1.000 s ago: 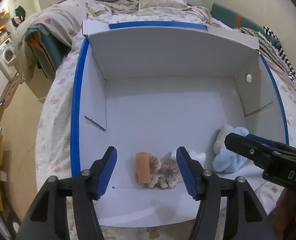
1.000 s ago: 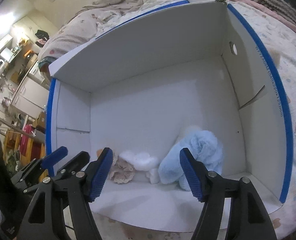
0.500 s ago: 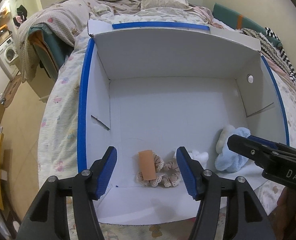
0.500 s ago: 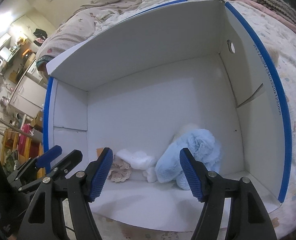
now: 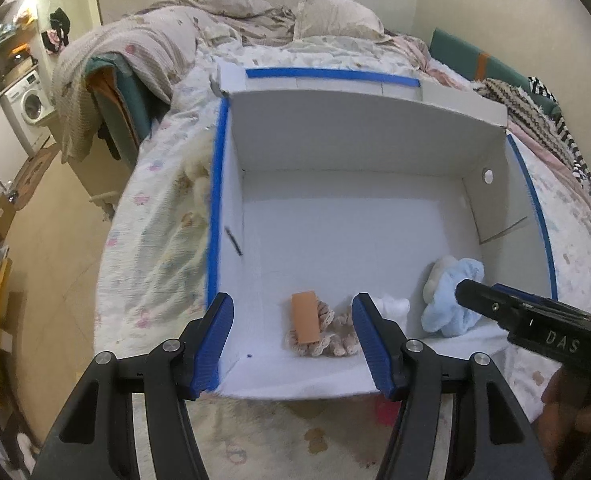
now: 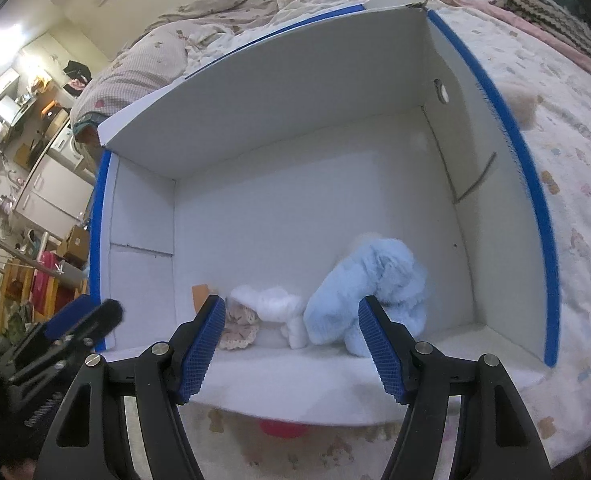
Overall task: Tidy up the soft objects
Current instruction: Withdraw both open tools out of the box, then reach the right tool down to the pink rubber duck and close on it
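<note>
Though partly hidden, blue plush [image 6: 369, 290] perhaps just beyond right tool [image 6: 295, 348].

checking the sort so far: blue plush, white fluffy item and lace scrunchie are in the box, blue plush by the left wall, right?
Not quite: the blue plush lies toward the right wall of the box, as the right wrist view shows. The white fluffy item and lace scrunchie are in the box.

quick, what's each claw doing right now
left claw: open, holding nothing
right claw: open, holding nothing
</note>
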### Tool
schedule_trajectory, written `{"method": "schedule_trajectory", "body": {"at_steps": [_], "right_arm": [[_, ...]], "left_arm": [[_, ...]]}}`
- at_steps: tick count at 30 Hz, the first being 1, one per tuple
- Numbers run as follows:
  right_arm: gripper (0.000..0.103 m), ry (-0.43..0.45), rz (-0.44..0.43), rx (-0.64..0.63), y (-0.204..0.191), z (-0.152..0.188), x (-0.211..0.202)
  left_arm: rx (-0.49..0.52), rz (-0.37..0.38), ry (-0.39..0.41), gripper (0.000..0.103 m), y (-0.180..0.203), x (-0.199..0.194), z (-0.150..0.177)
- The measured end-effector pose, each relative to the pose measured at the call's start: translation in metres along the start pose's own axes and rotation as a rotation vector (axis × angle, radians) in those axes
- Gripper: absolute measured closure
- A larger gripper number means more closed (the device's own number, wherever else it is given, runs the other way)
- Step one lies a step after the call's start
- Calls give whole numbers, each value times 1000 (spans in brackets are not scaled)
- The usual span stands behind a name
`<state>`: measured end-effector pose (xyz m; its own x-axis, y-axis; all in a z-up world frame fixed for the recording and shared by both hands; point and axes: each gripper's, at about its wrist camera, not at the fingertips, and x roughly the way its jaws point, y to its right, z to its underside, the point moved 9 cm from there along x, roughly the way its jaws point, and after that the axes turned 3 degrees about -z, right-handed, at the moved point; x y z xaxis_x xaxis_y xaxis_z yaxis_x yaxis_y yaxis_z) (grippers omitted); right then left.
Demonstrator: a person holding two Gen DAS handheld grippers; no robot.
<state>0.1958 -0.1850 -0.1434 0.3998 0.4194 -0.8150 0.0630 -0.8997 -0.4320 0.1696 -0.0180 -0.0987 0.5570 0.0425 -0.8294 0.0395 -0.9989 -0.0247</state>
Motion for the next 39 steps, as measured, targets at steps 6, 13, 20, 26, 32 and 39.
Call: {"method": "schedule_trajectory", "body": {"at_steps": [6,13,20,26,32,39], "right_arm": [[30,5,-5,-1,-2,13,-13],[30,24,-23,4,-5,28,-31],[30,32,-33,30,3,47,-47],[30,5,-39,76,20,64,-45],[30,-31,-19,88,33,72,-36],[31,-120,-73,90,17,80,-7]], "left_arm": [[-30,-20,7,45,-18,-15,15],[-58,-37,5,45,-36,-28,35],[-84,-47,-6,45,-54,-37,57],[-87,-85,-12,45,-69,-34,71],[-128,-98,-43,45,-89,-22,82],[-173,-78,-88,45,-95,-8,85]]}}
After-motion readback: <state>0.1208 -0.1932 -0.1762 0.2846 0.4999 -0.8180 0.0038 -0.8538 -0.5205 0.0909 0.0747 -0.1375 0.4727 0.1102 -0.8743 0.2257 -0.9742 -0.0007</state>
